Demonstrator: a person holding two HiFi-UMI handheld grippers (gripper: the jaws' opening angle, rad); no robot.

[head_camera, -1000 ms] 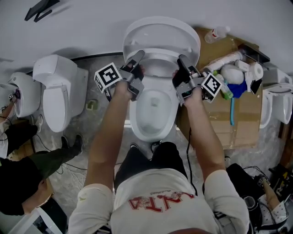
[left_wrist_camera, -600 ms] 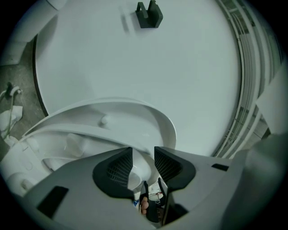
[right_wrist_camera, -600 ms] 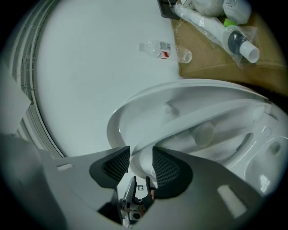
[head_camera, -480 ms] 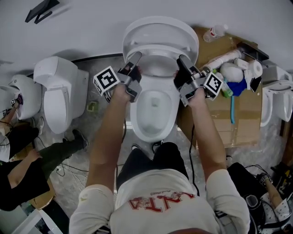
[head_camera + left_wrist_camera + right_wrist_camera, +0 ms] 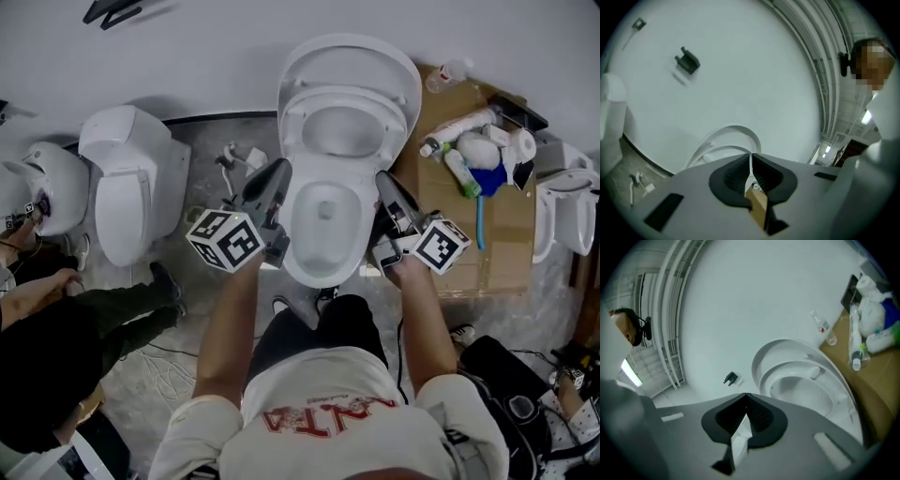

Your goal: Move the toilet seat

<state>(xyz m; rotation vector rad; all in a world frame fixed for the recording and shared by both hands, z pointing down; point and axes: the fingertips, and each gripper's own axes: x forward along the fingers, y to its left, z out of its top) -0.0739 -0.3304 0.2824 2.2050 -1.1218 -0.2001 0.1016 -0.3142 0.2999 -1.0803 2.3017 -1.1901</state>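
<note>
The white toilet seat (image 5: 345, 127) stands raised against its lid (image 5: 352, 58), with the bowl (image 5: 323, 225) uncovered below it. My left gripper (image 5: 278, 173) is at the bowl's left side and my right gripper (image 5: 384, 183) at its right side, both clear of the seat. Their jaws have just been closing and are shut with nothing between them. In the left gripper view the shut gripper (image 5: 750, 161) points at the wall, with the seat (image 5: 725, 139) low ahead. In the right gripper view the shut gripper (image 5: 745, 401) has the seat (image 5: 808, 380) to its right.
Another white toilet (image 5: 131, 178) stands to the left and one more (image 5: 570, 214) at the far right. A cardboard sheet (image 5: 487, 253) with bottles and rolls lies right of the bowl. A person (image 5: 56, 328) sits at the lower left. A black bracket (image 5: 122, 11) hangs on the wall.
Both grippers have come off the seat's sides and drawn back toward me along the bowl, rolling as they went. Their jaws have shut. The seat stays up against the lid.
</note>
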